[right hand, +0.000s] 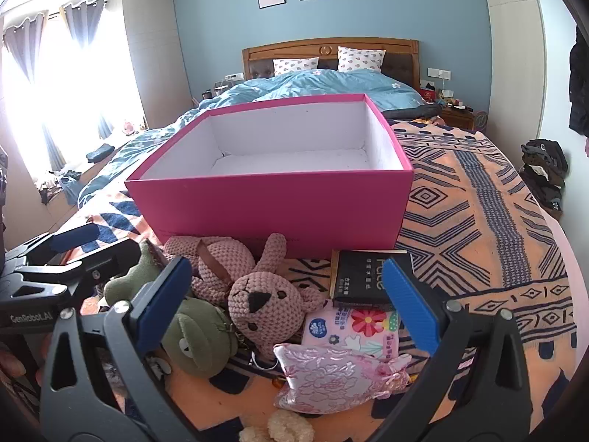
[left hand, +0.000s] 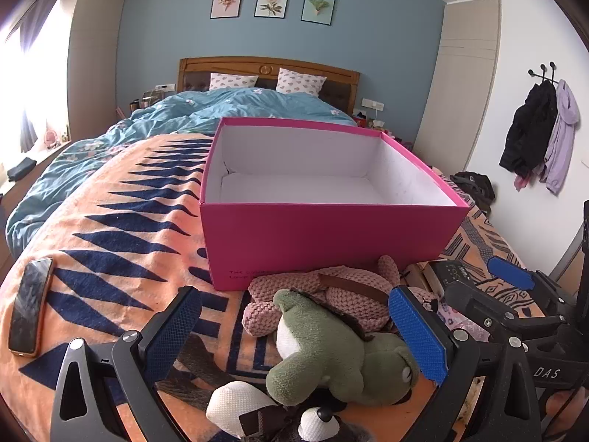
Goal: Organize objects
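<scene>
A big bed with an orange and dark blue patterned blanket (right hand: pixel 478 221) sits in a blue-walled bedroom. The open pink cardboard box (left hand: pixel 324 239) lies long side facing us. The soft green frog toy (left hand: pixel 331 353) lies before it, head toward us. Left gripper (left hand: pixel 294 335) and right gripper (right hand: pixel 291 302) are spread wide, holding nothing.

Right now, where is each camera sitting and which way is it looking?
Left wrist: on the left gripper, low over the bed, facing the headboard; sees the green frog, its own open fingers, and the right gripper beside it.
Right wrist: on the right gripper, same direction; sees the pink knitted bunny, open fingers, the left gripper.
Both share the empty pink box.
</scene>
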